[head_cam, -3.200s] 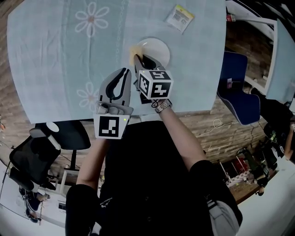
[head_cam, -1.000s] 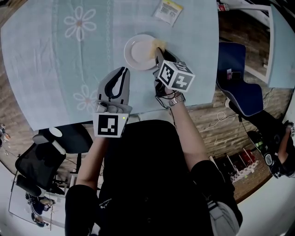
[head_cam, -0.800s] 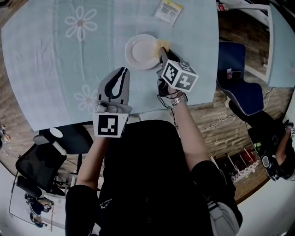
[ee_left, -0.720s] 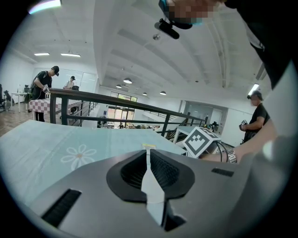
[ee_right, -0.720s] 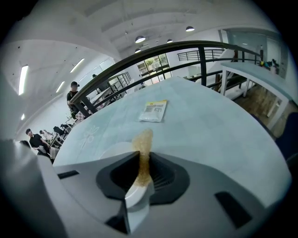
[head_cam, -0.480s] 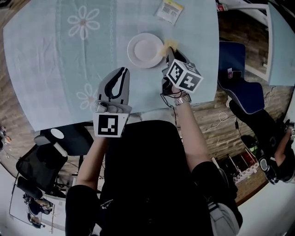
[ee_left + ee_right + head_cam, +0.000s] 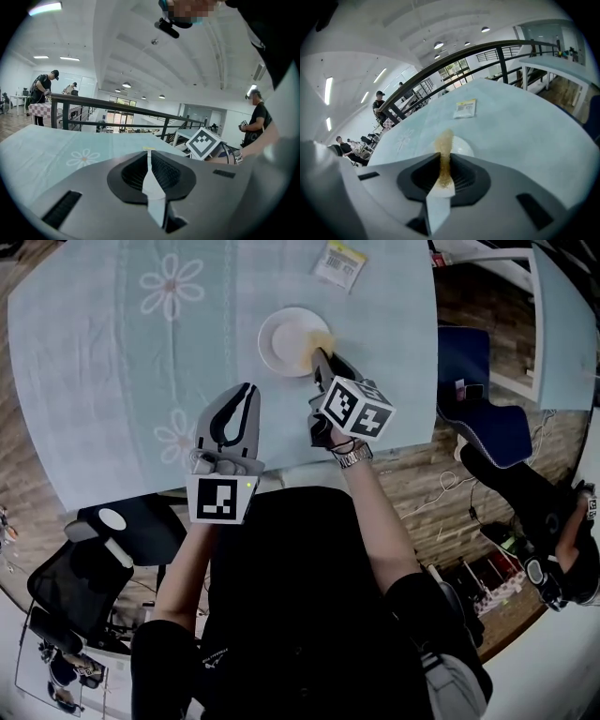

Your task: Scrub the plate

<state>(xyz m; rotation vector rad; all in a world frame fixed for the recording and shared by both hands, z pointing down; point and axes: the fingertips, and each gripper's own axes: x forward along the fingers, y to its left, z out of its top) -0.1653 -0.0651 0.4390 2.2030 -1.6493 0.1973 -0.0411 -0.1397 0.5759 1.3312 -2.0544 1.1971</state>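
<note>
The right tool (image 7: 319, 360) is clamped on a thin yellow-brown sponge (image 7: 443, 149). The sponge's tip lies on the right part of the white plate (image 7: 289, 341), at the upper middle of the head view on the pale blue table (image 7: 112, 371), so scrubbing seems under way, though how much is left cannot be judged. The left tool (image 7: 246, 395), jaws pressed together on nothing, hangs lower left of the plate. The only print is on a small packet (image 7: 339, 263) at the top edge, too small to read.
</note>
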